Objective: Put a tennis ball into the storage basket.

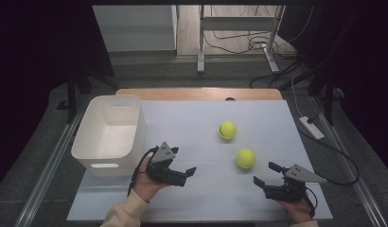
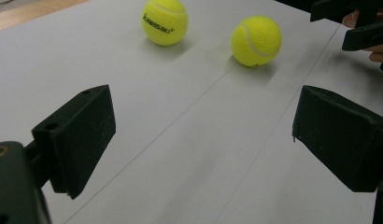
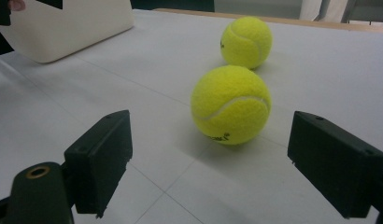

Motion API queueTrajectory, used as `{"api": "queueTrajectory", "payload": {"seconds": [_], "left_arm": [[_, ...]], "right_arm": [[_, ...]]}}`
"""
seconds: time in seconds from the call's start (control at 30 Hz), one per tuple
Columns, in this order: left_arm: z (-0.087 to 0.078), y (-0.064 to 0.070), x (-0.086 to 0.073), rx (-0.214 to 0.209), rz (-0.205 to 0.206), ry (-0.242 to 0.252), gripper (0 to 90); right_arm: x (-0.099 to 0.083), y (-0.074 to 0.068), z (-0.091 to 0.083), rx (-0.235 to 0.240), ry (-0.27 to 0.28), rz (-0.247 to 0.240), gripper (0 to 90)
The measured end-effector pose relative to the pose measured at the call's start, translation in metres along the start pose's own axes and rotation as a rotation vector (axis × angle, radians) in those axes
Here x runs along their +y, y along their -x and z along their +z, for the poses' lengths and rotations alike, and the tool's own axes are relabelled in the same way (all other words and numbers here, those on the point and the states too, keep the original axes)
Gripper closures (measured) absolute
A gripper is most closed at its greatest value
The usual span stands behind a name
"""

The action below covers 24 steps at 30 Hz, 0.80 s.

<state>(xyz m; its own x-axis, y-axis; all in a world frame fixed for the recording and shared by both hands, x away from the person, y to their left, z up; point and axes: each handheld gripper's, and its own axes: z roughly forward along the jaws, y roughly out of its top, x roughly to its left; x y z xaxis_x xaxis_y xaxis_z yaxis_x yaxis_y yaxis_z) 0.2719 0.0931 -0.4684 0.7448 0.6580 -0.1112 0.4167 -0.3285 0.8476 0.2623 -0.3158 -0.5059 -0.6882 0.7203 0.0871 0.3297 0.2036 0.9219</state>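
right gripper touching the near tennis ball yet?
Apart. The right gripper view shows the near tennis ball resting on the table ahead of the open right gripper, with bare mat between it and both jaws.

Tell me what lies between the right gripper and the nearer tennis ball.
Nothing: in the right gripper view, bare white table separates the open right gripper from the nearer tennis ball. The high view shows the same gap.

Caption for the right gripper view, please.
Open right gripper lined up on the nearer tennis ball, a second tennis ball behind it, white bin at far left.
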Motion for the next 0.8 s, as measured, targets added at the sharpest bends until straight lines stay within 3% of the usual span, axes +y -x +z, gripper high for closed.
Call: {"api": "queueTrajectory", "payload": {"seconds": [0.8], "left_arm": [[0.033, 0.012, 0.026, -0.083, 0.032, -0.014, 7.2]], "right_arm": [[0.001, 0.000, 0.002, 0.008, 0.005, -0.009, 14.0]]}}
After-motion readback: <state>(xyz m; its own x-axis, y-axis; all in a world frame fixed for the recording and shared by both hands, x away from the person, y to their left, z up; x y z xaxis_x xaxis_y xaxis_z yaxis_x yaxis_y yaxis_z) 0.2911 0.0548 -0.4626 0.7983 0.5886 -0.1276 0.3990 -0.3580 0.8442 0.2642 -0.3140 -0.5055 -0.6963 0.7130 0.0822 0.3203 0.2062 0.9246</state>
